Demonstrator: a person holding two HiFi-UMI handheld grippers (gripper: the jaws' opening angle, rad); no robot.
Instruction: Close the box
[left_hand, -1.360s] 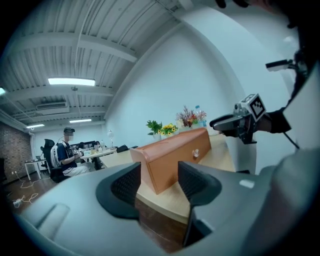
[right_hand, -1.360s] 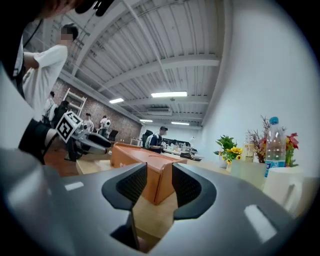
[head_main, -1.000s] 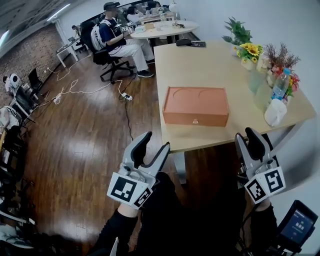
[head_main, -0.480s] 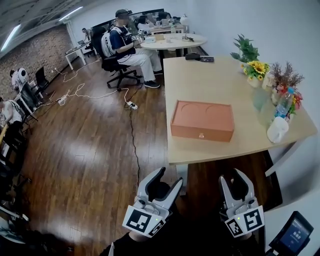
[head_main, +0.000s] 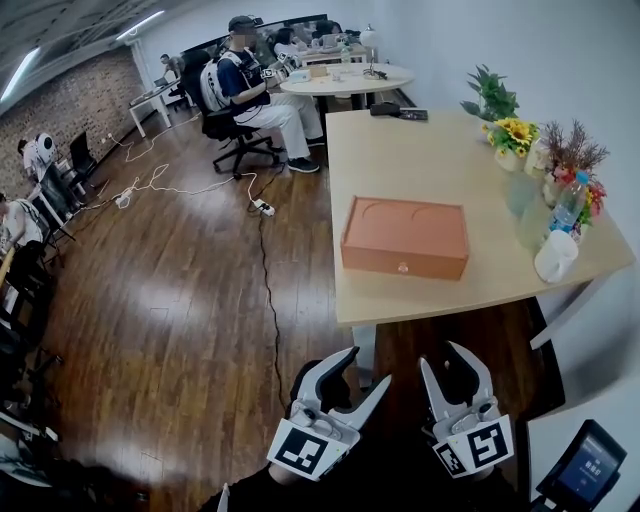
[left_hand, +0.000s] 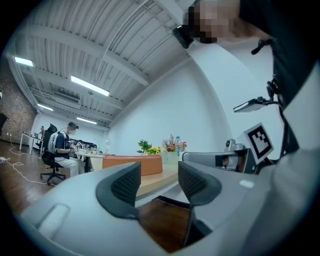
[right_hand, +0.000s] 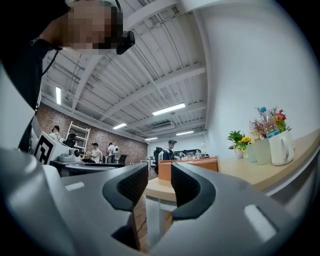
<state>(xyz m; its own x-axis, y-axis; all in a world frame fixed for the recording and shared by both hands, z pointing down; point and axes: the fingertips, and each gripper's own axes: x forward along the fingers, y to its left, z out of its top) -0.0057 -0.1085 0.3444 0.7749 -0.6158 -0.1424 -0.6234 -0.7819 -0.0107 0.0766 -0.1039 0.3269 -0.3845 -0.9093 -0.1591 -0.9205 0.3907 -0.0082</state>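
1. Orange-brown box (head_main: 405, 235) lies flat on the worktop (head_main: 420, 150), its lid down, near the front edge.
2. Left gripper (head_main: 365, 368) hangs off that edge above the wooden floor (head_main: 180, 300), jaws spread with nothing between them.
3. Right gripper (head_main: 446, 358), just beside it, has just been closing its jaws to a narrow, empty gap; both are well apart from the box.

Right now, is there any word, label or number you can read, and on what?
No text reads clearly in any view.
Bottle label: too small.
Handheld screen: blurred lines, unreadable.
Marker squares: black-and-white patterns, no letters.
Box: no print visible.
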